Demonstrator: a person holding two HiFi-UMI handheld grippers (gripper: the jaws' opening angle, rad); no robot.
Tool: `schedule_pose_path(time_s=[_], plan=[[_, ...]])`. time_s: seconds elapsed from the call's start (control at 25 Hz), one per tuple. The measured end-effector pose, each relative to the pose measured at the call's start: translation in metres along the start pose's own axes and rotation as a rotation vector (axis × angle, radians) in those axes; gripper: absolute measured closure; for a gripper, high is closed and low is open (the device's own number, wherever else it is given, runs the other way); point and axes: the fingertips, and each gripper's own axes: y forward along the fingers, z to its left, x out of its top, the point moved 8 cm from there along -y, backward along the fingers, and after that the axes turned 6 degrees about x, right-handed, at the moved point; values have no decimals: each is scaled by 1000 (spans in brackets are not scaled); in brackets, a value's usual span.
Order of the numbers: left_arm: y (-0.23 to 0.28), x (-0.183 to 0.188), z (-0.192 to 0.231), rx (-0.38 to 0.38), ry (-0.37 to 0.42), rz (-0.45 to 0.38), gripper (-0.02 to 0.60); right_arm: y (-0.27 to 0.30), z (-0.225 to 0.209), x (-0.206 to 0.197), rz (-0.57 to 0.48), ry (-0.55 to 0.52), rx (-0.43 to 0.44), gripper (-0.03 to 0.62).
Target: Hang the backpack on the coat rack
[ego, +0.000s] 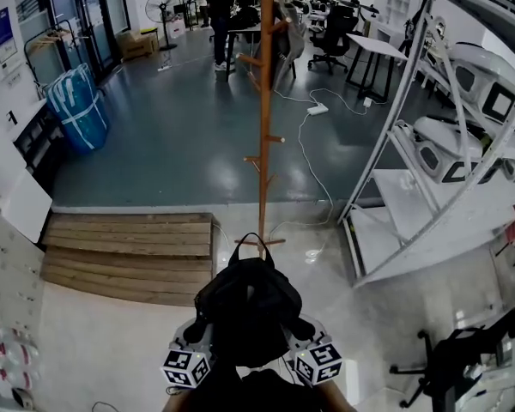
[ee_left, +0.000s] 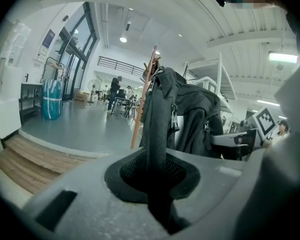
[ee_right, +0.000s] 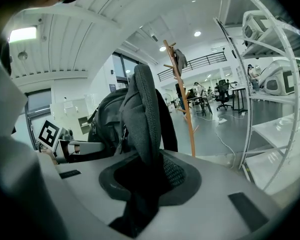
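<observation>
We hold the black backpack [ego: 247, 307] up, short of the wooden coat rack [ego: 265, 101], with the left hand-held gripper [ee_left: 157, 184] and right hand-held gripper [ee_right: 142, 184] each clamped on a shoulder strap. It is best raised level, so the top loop [ego: 255, 237] can clear a peg [ego: 251, 159].

Backpack [ego: 247, 303] is matt cloth, coat rack [ego: 265, 101] smooth wood (floor [ego: 180, 136] glossy)

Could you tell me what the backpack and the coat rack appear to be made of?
The backpack: apparently matt black woven fabric; its strap shows a ribbed weave and folds softly. The coat rack: likely wood, a smooth orange-brown pole with angled pegs.
</observation>
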Motion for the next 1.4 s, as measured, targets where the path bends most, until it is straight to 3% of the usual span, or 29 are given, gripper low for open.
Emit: schedule_pose_path(time_s=[0.4, 1.04, 1.4], plan=[[67, 17, 28, -70, -1, 18, 538, 42, -28, 14, 0, 19, -80, 517], [162, 77, 123, -181, 27, 44, 538, 151, -35, 60, -21, 53, -186, 517], [209, 94, 162, -217, 42, 80, 538, 203, -45, 70, -23, 87, -219, 517]])
